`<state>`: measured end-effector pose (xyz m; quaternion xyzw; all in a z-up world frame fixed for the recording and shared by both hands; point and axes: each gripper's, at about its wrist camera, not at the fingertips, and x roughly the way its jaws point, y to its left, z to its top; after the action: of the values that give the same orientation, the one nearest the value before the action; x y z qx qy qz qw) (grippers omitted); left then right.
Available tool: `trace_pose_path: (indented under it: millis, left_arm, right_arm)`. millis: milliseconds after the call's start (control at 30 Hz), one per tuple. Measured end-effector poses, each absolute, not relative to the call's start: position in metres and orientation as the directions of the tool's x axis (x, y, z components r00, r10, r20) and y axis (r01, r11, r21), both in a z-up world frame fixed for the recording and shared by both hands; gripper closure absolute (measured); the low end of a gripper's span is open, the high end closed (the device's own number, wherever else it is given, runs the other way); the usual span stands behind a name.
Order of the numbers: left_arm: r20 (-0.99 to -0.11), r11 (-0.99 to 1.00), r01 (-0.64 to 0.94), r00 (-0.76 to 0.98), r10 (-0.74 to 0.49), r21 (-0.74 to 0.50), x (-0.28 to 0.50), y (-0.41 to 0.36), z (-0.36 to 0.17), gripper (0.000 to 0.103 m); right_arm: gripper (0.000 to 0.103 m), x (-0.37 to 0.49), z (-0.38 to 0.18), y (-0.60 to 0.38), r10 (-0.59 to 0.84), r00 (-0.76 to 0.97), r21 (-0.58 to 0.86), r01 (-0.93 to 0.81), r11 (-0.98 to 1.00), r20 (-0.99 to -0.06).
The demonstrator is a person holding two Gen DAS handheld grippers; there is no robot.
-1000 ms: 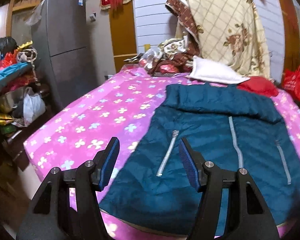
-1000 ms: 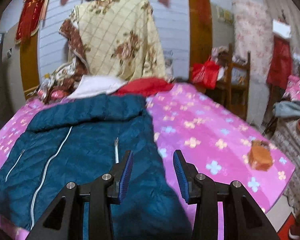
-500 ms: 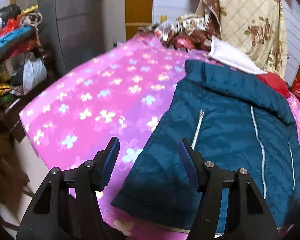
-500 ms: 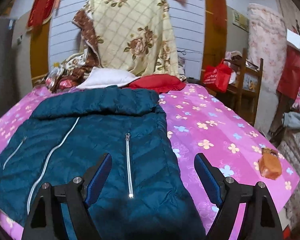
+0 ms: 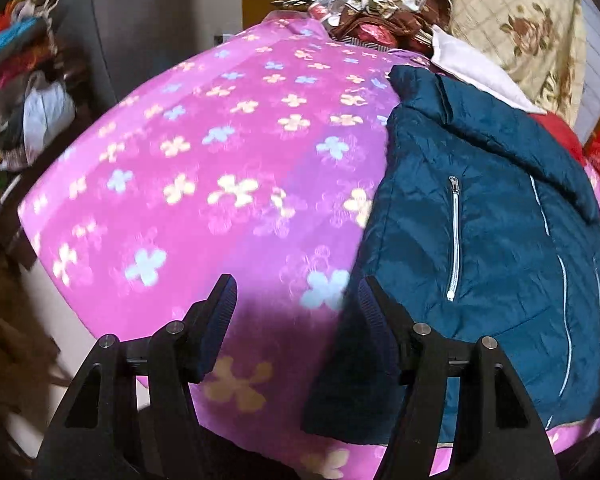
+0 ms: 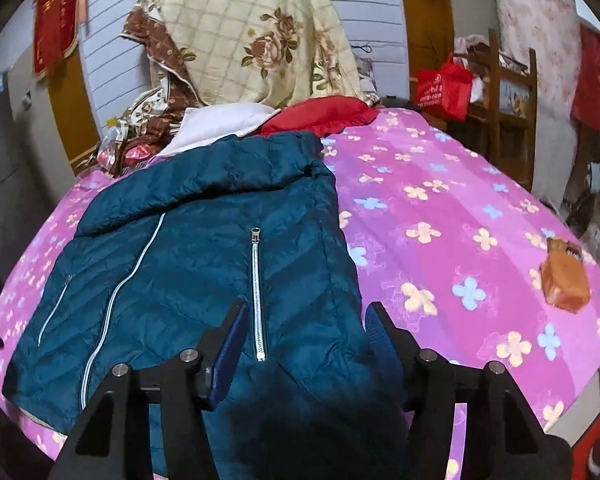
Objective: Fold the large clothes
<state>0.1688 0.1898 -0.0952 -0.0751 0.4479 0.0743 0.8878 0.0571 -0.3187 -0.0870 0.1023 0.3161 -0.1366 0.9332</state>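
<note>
A dark teal quilted jacket (image 5: 492,240) with silver zippers lies flat on a pink flowered bed (image 5: 220,168), its collar toward the far end. My left gripper (image 5: 296,292) is open just above the bed at the jacket's lower left edge, its right finger against that edge. In the right wrist view the jacket (image 6: 188,264) fills the left half of the bed (image 6: 440,208). My right gripper (image 6: 304,320) is open over the jacket's lower right corner, beside a pocket zipper (image 6: 256,292).
A white pillow (image 6: 220,124), a red cushion (image 6: 324,114) and a floral quilt (image 6: 252,36) pile up at the bed's head. An orange packet (image 6: 566,276) lies near the bed's right edge. Cluttered shelves (image 5: 16,80) stand left; a wooden chair (image 6: 512,92) with a red bag stands right.
Both grippers have dropped lower and closer to the jacket's bottom corners. The left one swung left toward the jacket's left edge. The right gripper's jaws opened wider.
</note>
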Motion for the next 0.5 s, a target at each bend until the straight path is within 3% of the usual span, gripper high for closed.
trace_pose_path:
  millis: [333, 500]
  left_arm:
    - [-0.761, 0.969, -0.245, 0.631, 0.153, -0.008, 0.121, 0.174, -0.077, 0.039]
    - [-0.762, 0.952, -0.303, 0.626, 0.166, -0.042, 0.111, 0.188, -0.068, 0.039]
  right_arm:
    - [0.044, 0.11, -0.096, -0.287, -0.15, 0.738, 0.097, 0.281, 0.955, -0.658]
    - [0.044, 0.118, -0.092, -0.265, -0.1, 0.749, 0.098, 0.215, 0.972, -0.654]
